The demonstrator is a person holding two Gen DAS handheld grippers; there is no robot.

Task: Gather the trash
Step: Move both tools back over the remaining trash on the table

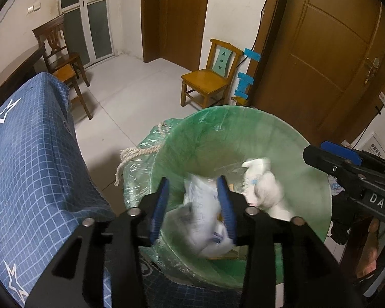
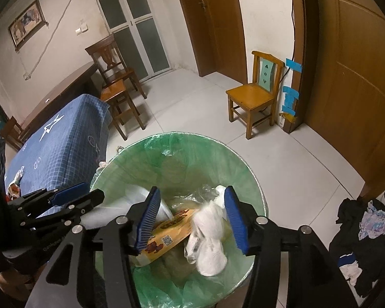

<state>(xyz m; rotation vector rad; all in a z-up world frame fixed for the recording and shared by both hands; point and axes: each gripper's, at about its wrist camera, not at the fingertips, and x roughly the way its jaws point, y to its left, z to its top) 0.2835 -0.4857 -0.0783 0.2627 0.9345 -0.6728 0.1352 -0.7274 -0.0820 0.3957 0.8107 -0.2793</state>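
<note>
1. Readable writing: white letters "DAS" on the black body of my right gripper (image 1: 328, 157), seen from the left wrist camera. Small print on the body of my left gripper (image 2: 74, 195) is too fine to read from the right wrist view.
2. Yellow snack wrapper (image 2: 169, 236) in the bin carries a QR code and dark printed characters, not legible. A white tag with a barcode sits just beside it.
3. Blue print on the white crumpled packet (image 1: 205, 213) is blurred, unreadable.
4. Left gripper (image 1: 196, 200): jaws partly spread over the bin (image 1: 256, 118). The white crumpled packet is between the blue pads, blurred. It looks loose, not pinched.
5. Right gripper (image 2: 192, 218): jaws about half spread, pads apart. A white wad of tissue (image 2: 210, 233) is between and below them, blurred, not pressed by either pad.
6. Both grippers point down into the bin mouth, side by side.
7. Trash location: packet, tissue wad and snack wrapper are all inside the round bin lined with a green plastic bag (image 2: 182, 159). A rope handle (image 1: 138, 154) hangs at its left rim.
8. Bin stands on the pale tile floor just beside the blue checked cloth (image 1: 33, 169) with white star prints.
9. More scraps (image 2: 14, 184) lie on that cloth at far left in the right wrist view.
</note>
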